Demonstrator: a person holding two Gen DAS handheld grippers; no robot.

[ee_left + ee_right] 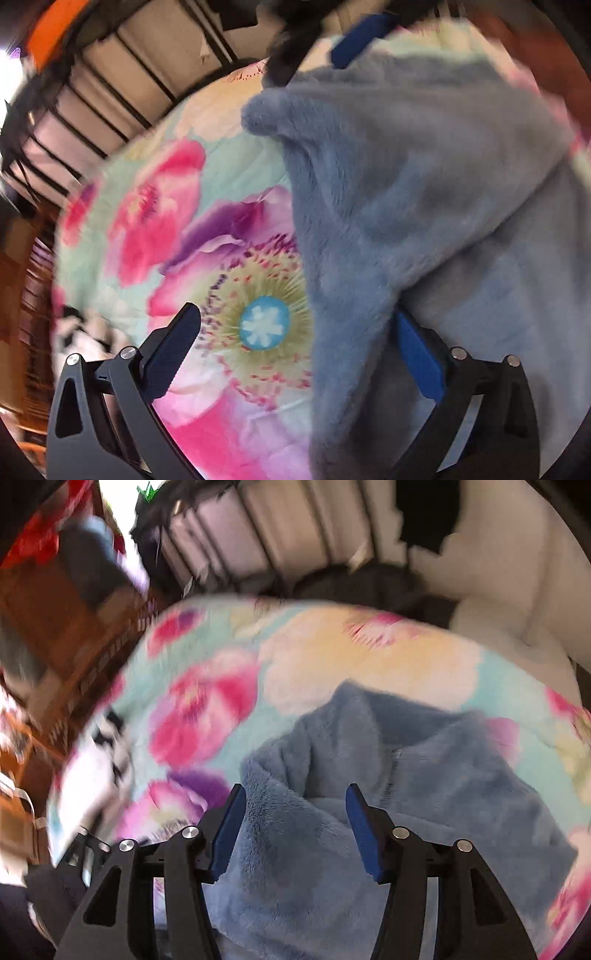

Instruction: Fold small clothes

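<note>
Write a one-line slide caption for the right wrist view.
Open right gripper straddling a blue fleece garment on a floral blanket.

- Your left gripper (295,354) is all matte black plastic, with two curved arms fanning up from the bottom of the left wrist view.
- Its fingers (419,360) carry bright blue pads; the left one sits in shadow and reads nearly navy.
- Round silver screw heads mark each pivot, two per side.
- Teardrop-shaped cutouts in the outer arms.
- Your right gripper (295,834) looks the same: black frame, blue pads (364,840), shiny silver screws, same cutouts.
- A thin black crossbar links each pair of arms.
</note>
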